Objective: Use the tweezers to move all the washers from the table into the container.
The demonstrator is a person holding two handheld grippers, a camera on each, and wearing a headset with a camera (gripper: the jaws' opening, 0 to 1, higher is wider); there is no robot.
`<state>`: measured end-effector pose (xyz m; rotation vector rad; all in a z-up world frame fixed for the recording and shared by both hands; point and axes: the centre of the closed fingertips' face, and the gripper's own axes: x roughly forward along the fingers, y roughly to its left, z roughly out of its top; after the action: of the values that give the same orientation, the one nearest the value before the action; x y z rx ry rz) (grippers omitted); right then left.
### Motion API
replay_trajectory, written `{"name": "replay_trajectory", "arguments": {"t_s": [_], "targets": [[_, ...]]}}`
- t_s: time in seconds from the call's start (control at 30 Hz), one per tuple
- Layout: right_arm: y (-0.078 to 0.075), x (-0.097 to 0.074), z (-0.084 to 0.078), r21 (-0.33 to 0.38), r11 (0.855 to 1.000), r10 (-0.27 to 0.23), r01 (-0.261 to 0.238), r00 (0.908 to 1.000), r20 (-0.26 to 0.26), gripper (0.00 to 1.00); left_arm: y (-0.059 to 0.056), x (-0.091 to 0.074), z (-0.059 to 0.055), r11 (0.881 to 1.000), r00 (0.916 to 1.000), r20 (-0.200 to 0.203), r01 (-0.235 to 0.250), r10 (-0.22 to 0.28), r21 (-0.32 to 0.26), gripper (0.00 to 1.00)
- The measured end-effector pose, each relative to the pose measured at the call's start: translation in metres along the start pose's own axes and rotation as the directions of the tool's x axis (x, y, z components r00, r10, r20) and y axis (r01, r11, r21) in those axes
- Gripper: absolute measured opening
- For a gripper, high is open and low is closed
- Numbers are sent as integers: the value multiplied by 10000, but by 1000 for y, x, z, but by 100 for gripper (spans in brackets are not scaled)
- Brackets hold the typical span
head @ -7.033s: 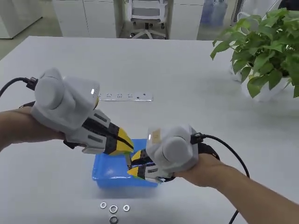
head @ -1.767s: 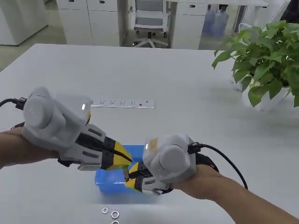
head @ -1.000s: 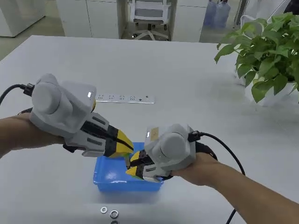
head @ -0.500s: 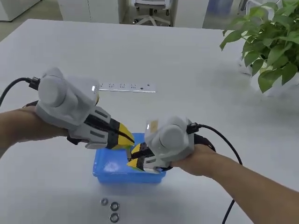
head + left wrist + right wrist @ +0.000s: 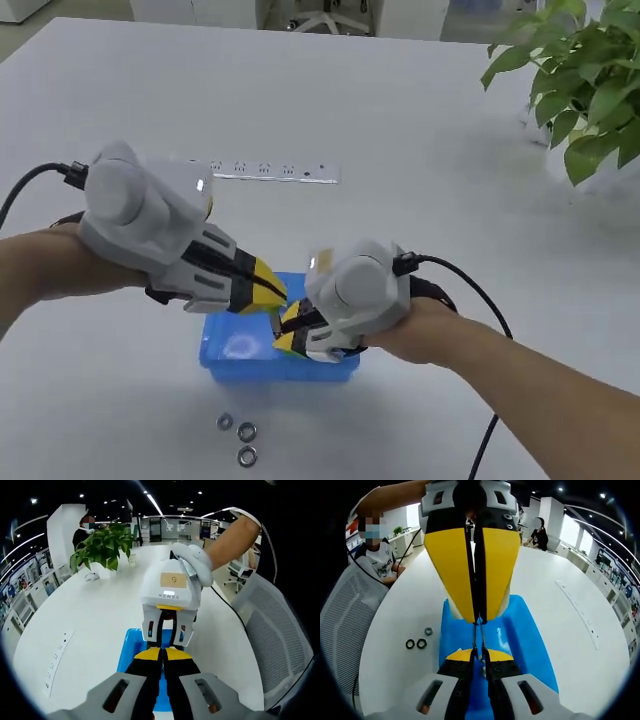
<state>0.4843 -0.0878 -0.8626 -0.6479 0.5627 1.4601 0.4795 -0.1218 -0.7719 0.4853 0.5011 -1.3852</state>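
Reference object: blue container (image 5: 225,362), standing on the white worktop (image 5: 430,210).

Left claw (image 5: 162,655): clenched, yellow tips pressed together. It sits above the container's left side and slants down toward the middle.

Right claw (image 5: 480,656): clenched, above the container's right side. It points straight at the left claw, so the two pairs of tips almost meet over the container's interior.

Tweezers (image 5: 479,637): thin metal, running in a straight line from the left claw's tips into the right claw's jaws. Each claw is grasping one end. They hang over the container's blue floor, clear of it. I cannot tell which end is the pointed one.

Washers (image 5: 247,432): three, flat on the worktop outside the container, just off its near wall toward the left corner.
- In the right gripper view, two dark ones lie side by side and touching.
- A third, paler one lies a little closer to the container wall.
- Neither claw nor the tweezers touches any of them.

Power strip (image 5: 265,171): white, on the worktop beyond the container's far wall, well apart and roughly parallel to it.

Plant (image 5: 590,90): green leaves, far beyond the container and to its right.
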Motion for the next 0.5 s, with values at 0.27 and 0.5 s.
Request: {"name": "replay_trajectory", "arguments": {"t_s": [0.27,0.5], "targets": [[-1,5,-4,-63,9999,85,-86,9998,-182,11,3,3,-5,9999,10000,-3,-23,23,-122,5],[-3,5,-3,28,10000,55,-55,9999,-154,12,4,2,-5,9999,10000,30,-84,84,-140,5]]}}
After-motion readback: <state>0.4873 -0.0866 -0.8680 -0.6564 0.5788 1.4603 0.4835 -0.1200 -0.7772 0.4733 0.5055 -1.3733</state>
